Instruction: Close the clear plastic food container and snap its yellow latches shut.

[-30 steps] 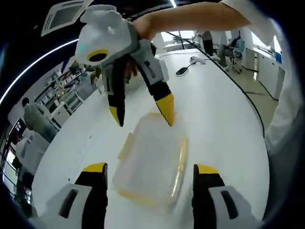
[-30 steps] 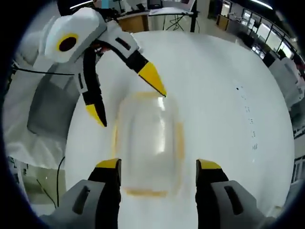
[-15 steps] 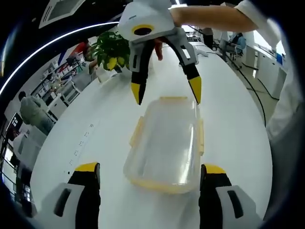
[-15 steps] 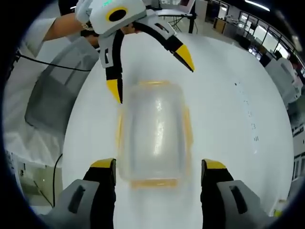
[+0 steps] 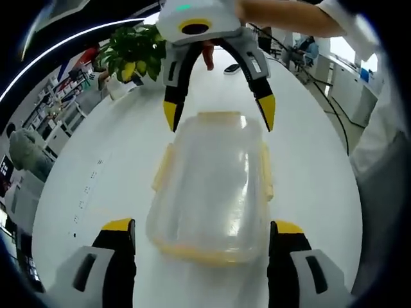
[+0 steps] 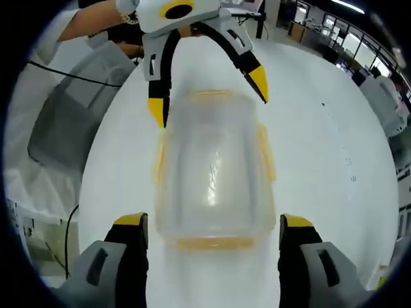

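From the left gripper view, the clear container [image 5: 212,186] sits on the white table [image 5: 122,147], lid on, between the left gripper [image 5: 202,247]'s spread fingers. The right gripper [image 5: 218,114] faces it, fingers apart, at the far end.

In the right gripper view, the yellow latches [image 6: 265,153] look flared outward, so pressing them down seems next.

no text, label or number is readable anywhere.

A potted plant [image 5: 131,54] with yellow fruit stands at the far edge of the white table [image 5: 96,167]
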A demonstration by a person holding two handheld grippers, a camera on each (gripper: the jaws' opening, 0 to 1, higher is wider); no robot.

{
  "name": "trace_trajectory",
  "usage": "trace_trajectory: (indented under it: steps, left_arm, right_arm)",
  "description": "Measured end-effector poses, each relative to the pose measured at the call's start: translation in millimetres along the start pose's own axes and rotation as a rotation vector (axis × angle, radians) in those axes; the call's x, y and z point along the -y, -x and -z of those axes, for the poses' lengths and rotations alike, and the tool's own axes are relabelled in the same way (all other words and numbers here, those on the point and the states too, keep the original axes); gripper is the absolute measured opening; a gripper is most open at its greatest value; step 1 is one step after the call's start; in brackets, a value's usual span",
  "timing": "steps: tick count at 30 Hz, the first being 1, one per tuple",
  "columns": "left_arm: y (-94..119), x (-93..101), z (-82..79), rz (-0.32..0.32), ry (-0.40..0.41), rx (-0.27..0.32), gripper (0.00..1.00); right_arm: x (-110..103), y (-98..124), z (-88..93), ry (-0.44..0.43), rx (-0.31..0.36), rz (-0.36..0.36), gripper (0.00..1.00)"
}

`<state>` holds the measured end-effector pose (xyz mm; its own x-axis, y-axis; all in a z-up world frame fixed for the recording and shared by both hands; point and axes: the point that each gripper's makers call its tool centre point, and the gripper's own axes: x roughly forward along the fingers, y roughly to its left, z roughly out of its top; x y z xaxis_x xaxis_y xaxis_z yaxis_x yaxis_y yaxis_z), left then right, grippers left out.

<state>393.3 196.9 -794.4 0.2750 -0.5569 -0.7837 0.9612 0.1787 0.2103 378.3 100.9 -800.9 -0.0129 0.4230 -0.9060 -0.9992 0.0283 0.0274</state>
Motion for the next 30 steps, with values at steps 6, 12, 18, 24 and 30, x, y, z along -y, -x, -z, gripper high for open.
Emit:
trace_trajectory:
  steps: [6, 12, 18, 24, 30]
  left_arm:
    - [-4, 6.4, 4.2, 0.026, 0.003, -0.025, 0.76]
    - [-3, 5.7, 4.1, 0.020, -0.009, -0.023, 0.76]
    - [2, 7.3, 10.2, 0.031, -0.020, -0.038, 0.76]
    - [10, 10.6, 21.5, 0.037, -0.029, -0.056, 0.76]
    - [24, 13.5, 38.9, 0.039, -0.030, -0.060, 0.76]
  right_arm:
    - [1, -1, 0.4, 0.014, 0.007, 0.015, 0.74]
    - [-1, 1, 0.4, 0.019, 0.014, 0.018, 0.74]
    - [-5, -2, -5.7, 0.019, 0.021, 0.021, 0.73]
    - [-10, -8, -16.8, 0.020, 0.019, 0.020, 0.73]
    - [-17, -16, -35.1, 0.022, 0.023, 0.019, 0.73]
